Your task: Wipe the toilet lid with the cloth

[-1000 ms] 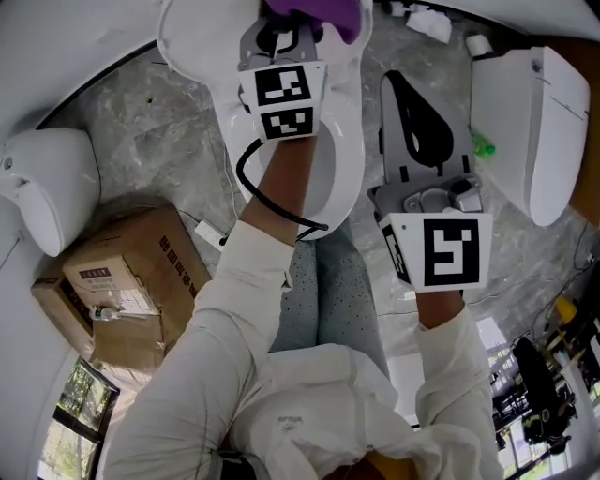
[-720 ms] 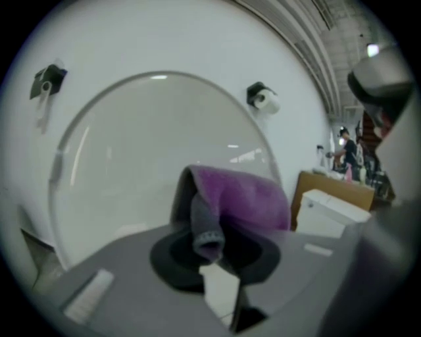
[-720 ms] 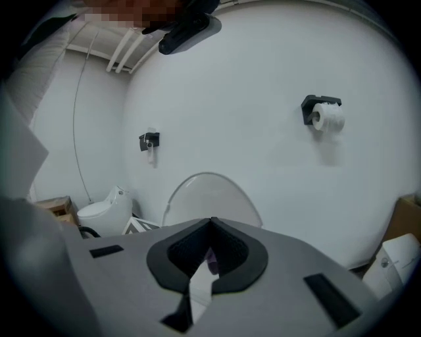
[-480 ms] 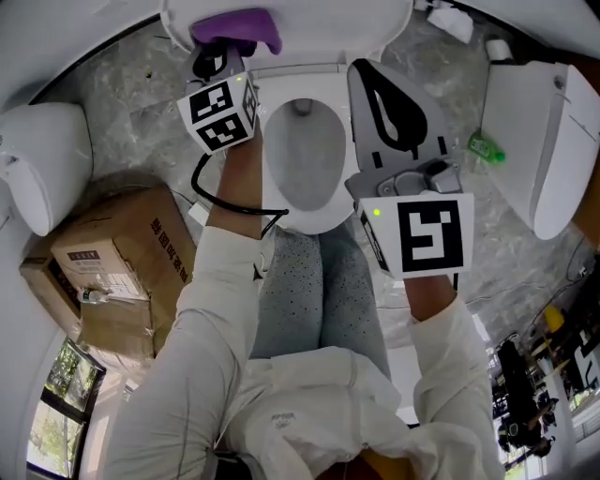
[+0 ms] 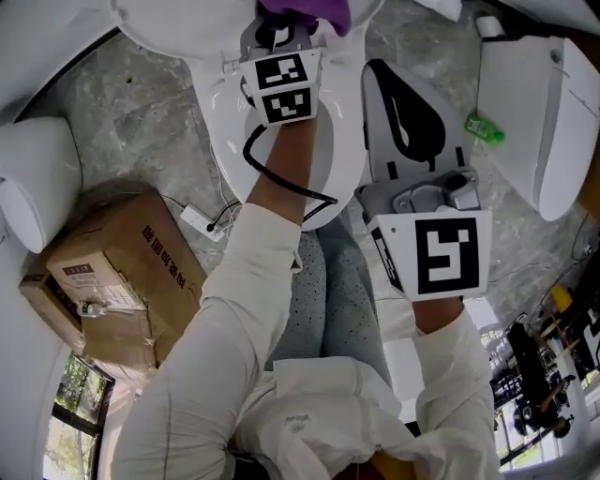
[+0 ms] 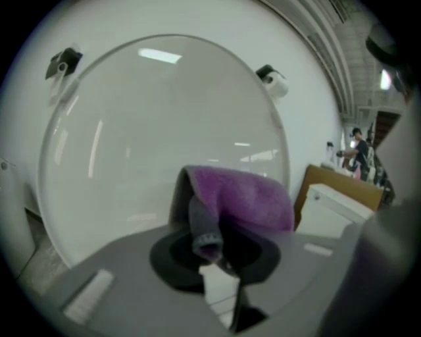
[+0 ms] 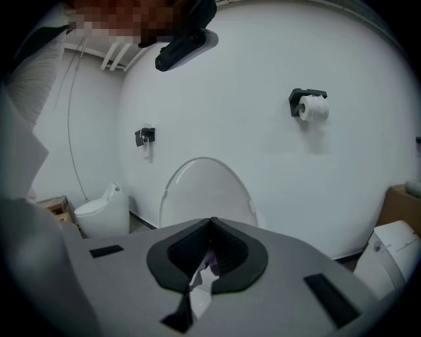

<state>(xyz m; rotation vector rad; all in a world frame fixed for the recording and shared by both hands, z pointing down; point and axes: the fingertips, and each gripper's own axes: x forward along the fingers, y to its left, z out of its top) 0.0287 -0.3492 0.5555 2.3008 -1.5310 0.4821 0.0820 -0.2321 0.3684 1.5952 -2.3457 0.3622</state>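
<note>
The toilet lid [image 6: 158, 131] stands raised and fills the left gripper view; the head view shows it at the top [image 5: 178, 28], above the white seat ring [image 5: 349, 141]. My left gripper [image 5: 281, 33] is shut on a purple cloth [image 5: 309, 11], which lies bunched against the lid's lower part [image 6: 247, 197]. My right gripper [image 5: 382, 70] hangs to the right of the seat, shut and empty, away from the lid. In the right gripper view the lid [image 7: 207, 191] stands upright beyond the shut jaws.
A cardboard box [image 5: 112, 281] sits on the marble floor at left, beside a small white toilet [image 5: 37, 178]. Another white toilet [image 5: 534, 112] and a green bottle [image 5: 483, 127] are at right. A toilet roll [image 7: 314, 108] hangs on the wall.
The left gripper has carried the cloth from the lid's left side toward its middle and lower down. The right gripper has sunk a little and stays shut.
</note>
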